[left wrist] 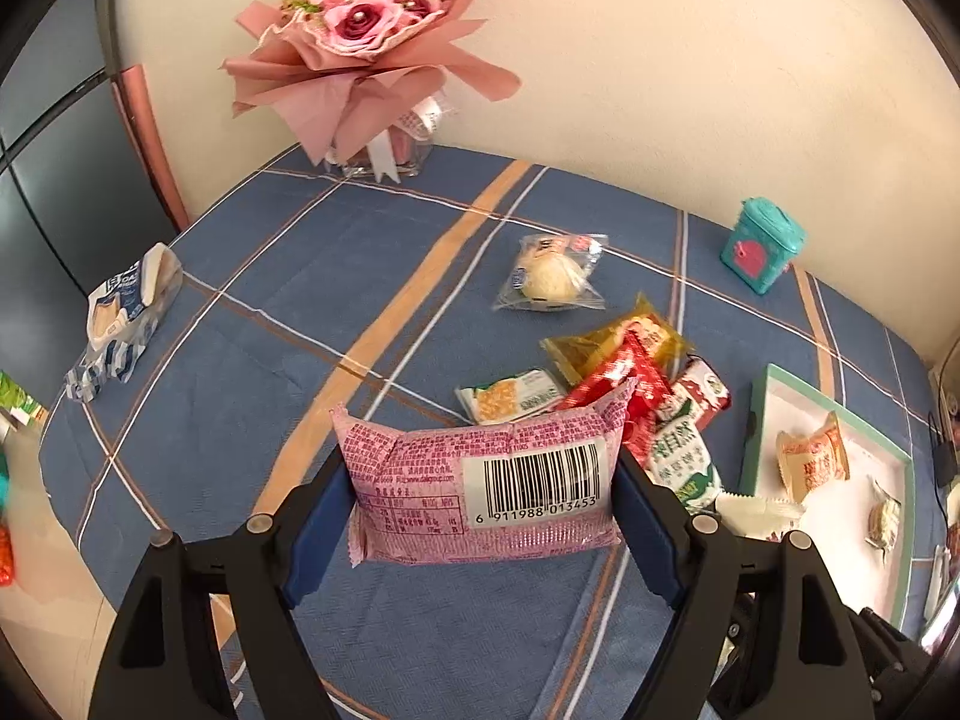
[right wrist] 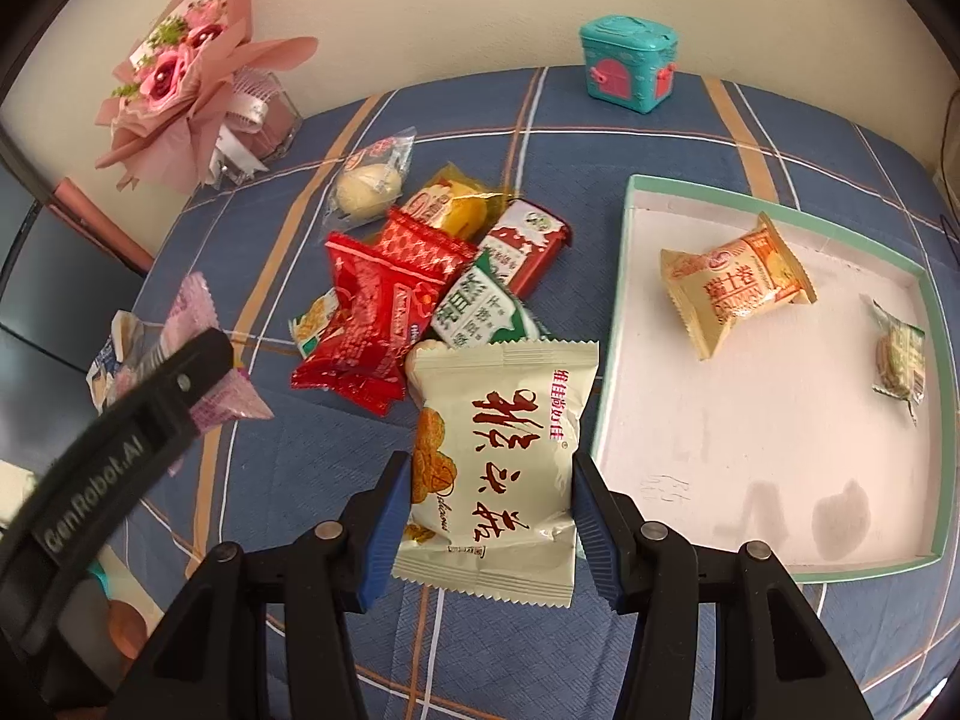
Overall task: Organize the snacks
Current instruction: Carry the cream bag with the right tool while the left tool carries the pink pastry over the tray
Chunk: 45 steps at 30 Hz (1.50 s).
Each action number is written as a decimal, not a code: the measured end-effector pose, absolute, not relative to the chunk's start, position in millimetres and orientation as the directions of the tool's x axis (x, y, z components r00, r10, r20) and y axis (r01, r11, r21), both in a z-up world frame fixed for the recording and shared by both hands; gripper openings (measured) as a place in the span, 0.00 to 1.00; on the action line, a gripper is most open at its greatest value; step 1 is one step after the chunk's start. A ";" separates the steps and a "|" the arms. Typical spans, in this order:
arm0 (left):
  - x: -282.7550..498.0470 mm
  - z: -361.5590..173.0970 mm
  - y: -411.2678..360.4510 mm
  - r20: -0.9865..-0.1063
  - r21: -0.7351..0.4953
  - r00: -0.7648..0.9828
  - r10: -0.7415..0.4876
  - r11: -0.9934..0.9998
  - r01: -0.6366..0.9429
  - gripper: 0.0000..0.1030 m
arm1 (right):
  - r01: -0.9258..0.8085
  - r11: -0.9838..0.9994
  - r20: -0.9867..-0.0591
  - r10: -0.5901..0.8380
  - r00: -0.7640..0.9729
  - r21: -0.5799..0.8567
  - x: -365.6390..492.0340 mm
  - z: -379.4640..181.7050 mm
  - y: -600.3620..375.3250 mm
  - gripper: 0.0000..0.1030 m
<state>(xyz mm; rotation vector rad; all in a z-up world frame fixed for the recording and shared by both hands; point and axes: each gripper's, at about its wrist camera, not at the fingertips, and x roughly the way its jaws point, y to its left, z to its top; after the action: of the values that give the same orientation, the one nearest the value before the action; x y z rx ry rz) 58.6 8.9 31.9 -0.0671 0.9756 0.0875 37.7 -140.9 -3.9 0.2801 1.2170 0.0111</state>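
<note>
My left gripper (left wrist: 480,516) is shut on a pink snack packet (left wrist: 480,480), barcode side up, held above the blue plaid tablecloth (left wrist: 300,276). My right gripper (right wrist: 486,510) is shut on a cream snack packet (right wrist: 498,456) with red lettering, just left of the green-rimmed tray (right wrist: 618,324). An orange-cream packet (right wrist: 738,288) and a small green sweet (right wrist: 900,360) lie in the tray. A pile of loose snacks (right wrist: 396,300) lies mid-table: red, green-white, yellow and dark red packets. In the right wrist view the left gripper's arm (right wrist: 120,444) crosses the left side with the pink packet (right wrist: 198,324).
A pink flower bouquet (left wrist: 360,48) in a glass vase stands at the back by the wall. A teal toy box (left wrist: 762,240) sits at the back right. A clear-wrapped round bun (left wrist: 552,276) lies apart from the pile. A blue-white bread bag (left wrist: 126,312) rests near the left table edge.
</note>
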 end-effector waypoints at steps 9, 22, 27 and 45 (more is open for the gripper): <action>52.4 34.3 -22.1 -0.821 0.013 0.570 0.028 0.999 -0.030 0.80 | 0.268 0.933 -0.919 0.128 0.373 0.239 31.8 2.0 -185.9 0.54; 34.2 30.8 -105.1 -0.825 0.055 0.564 -0.050 0.984 0.168 0.80 | 0.532 0.821 -0.933 0.001 0.359 0.206 4.5 1.4 -284.9 0.54; 26.1 28.3 -139.2 -0.827 0.077 0.557 -0.075 0.966 0.245 0.80 | 0.616 0.768 -0.936 -0.063 0.347 0.177 -13.2 3.8 -323.2 0.54; 6.2 8.7 -219.4 -0.833 0.135 0.538 -0.126 0.898 0.419 0.80 | 0.708 0.700 -0.931 -0.193 0.309 0.090 -41.9 10.9 -368.1 0.54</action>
<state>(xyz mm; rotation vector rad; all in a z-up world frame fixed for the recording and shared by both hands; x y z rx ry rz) 6.2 -219.4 8.7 0.3386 0.9520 -0.3315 -41.9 -368.1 10.9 0.5491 1.1051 -0.6363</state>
